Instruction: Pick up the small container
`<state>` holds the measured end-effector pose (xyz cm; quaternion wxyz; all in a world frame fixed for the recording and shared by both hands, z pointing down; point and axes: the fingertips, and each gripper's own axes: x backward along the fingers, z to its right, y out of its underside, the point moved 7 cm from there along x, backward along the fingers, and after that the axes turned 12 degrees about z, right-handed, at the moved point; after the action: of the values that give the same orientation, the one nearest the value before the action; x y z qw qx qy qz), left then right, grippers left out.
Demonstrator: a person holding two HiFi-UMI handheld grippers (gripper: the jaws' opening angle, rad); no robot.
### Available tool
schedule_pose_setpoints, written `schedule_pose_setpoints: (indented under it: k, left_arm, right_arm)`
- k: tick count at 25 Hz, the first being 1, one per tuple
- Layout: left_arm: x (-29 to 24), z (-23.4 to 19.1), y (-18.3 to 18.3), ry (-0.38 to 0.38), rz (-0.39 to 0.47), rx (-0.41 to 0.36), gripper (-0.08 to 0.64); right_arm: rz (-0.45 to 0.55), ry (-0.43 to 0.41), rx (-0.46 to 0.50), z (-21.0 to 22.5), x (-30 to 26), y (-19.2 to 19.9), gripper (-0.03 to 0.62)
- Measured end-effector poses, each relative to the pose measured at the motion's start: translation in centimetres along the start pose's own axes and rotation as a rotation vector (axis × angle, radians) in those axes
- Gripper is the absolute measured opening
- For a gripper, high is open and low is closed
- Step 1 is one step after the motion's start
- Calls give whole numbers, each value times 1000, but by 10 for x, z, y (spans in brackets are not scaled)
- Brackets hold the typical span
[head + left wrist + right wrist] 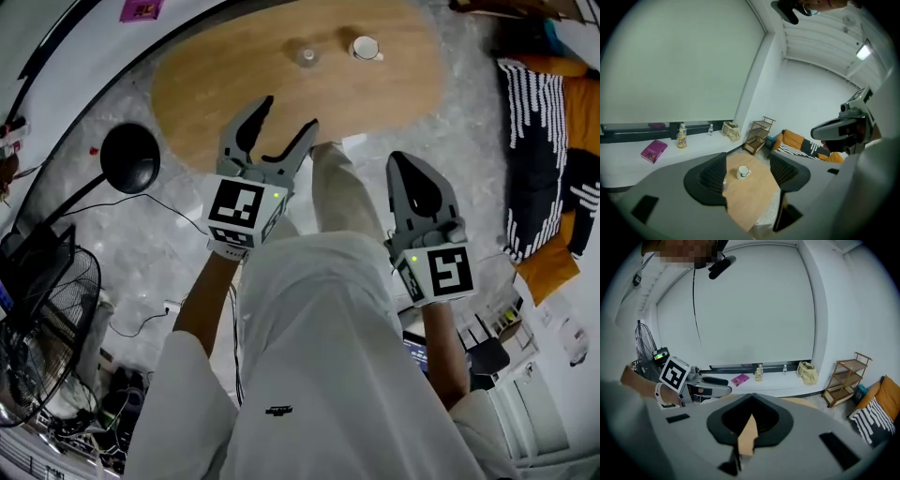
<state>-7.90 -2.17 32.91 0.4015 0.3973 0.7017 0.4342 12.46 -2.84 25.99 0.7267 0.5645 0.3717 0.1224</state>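
The small clear container (307, 54) stands on the far part of an oval wooden table (225, 94), with a white mug (365, 47) to its right. My left gripper (290, 113) is held open in the air over the table's near edge, well short of both, with nothing between its jaws. In the left gripper view the mug (743, 172) shows between the open jaws of the left gripper (748, 161), and the container (724, 184) peeks out at the left jaw's edge. My right gripper (400, 161) is shut and empty, right of the person's knee; its jaws meet in the right gripper view (751, 401).
A person's legs in white trousers (319, 309) fill the middle. A fan (47, 309) and a black round lamp head (129, 157) stand at the left, striped and orange cushions (539, 150) at the right. A purple book (654, 151), bottles (681, 137), a bag (731, 130) and a wooden rack (758, 136) line the far wall.
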Motion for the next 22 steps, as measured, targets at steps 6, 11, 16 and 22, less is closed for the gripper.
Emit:
schedule_pose_setpoints:
  k: [6, 11, 16, 22]
  left_arm:
    - [-31, -7, 28, -19, -43, -38, 318]
    - [-50, -5, 62, -38, -116, -28, 318]
    - [-77, -10, 97, -97, -148, -12, 316]
    - [-98, -20, 118, -147, -140, -39, 316]
  right_arm:
    - [-30, -66, -18, 26, -32, 27, 6]
    - [-46, -102, -62, 40, -51, 49, 6]
    - [-60, -148, -70, 60, -73, 76, 6]
    - [-61, -166, -70, 80, -92, 94, 6]
